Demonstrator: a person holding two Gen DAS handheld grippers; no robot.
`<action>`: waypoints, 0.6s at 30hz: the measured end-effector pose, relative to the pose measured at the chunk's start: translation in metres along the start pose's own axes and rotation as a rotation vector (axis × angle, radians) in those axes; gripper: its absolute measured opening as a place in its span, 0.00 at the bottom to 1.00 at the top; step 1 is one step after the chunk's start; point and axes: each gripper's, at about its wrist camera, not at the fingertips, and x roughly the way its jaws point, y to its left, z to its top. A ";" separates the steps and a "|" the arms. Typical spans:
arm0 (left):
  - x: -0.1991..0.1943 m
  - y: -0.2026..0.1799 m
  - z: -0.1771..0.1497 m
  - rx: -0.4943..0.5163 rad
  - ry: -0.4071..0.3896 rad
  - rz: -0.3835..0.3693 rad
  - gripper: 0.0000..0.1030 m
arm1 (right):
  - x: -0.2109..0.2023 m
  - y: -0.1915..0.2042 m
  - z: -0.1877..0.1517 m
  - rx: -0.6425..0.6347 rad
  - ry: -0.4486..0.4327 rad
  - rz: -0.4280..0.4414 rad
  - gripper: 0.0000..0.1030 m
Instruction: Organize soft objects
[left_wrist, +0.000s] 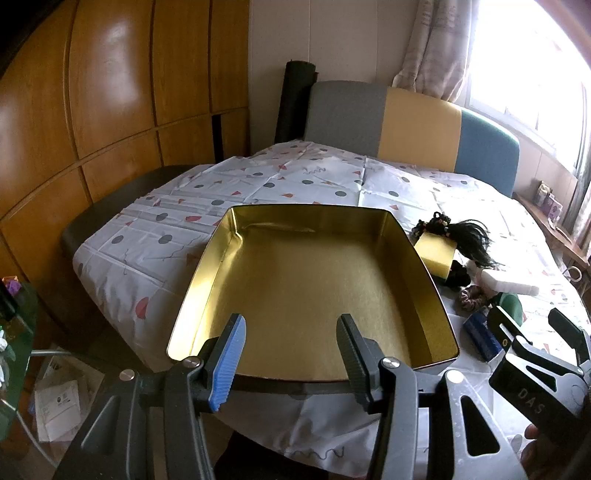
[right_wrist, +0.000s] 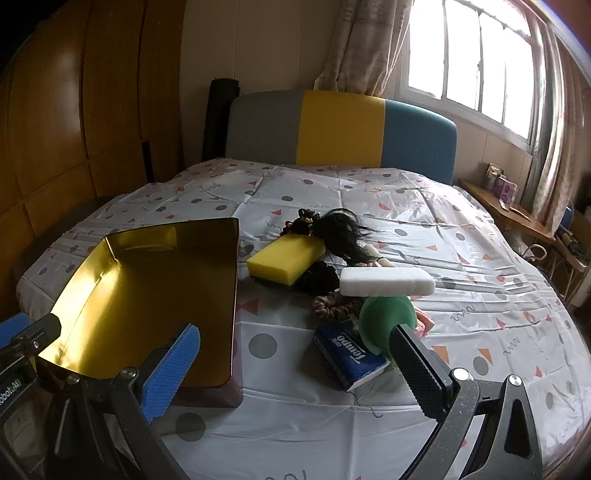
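An empty gold tin box (left_wrist: 314, 288) sits on the patterned bed sheet; it also shows at the left of the right wrist view (right_wrist: 147, 295). Right of it lies a pile of soft things: a yellow sponge (right_wrist: 286, 260), a white sponge (right_wrist: 386, 282), a black wig (right_wrist: 341, 230), a scrunchie (right_wrist: 330, 308), a green object (right_wrist: 386, 319) and a blue tissue pack (right_wrist: 349, 356). My left gripper (left_wrist: 291, 354) is open and empty over the box's near edge. My right gripper (right_wrist: 295, 369) is open and empty, just short of the tissue pack.
The bed sheet (right_wrist: 443, 229) spreads to a grey, yellow and blue headboard (right_wrist: 343, 129). Wooden wardrobes (left_wrist: 92, 110) stand at the left. A side shelf (right_wrist: 517, 214) with small items is under the window at the right. Papers lie on the floor (left_wrist: 59, 398).
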 end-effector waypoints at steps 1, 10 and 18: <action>0.000 0.000 0.000 0.000 0.000 0.000 0.50 | 0.000 0.000 0.000 0.003 0.001 0.002 1.00; 0.000 0.001 -0.003 -0.001 0.007 0.000 0.50 | -0.001 -0.001 -0.001 0.005 -0.001 0.004 1.00; 0.001 0.000 -0.003 -0.002 0.009 0.004 0.50 | -0.003 -0.001 0.000 0.007 -0.004 0.005 1.00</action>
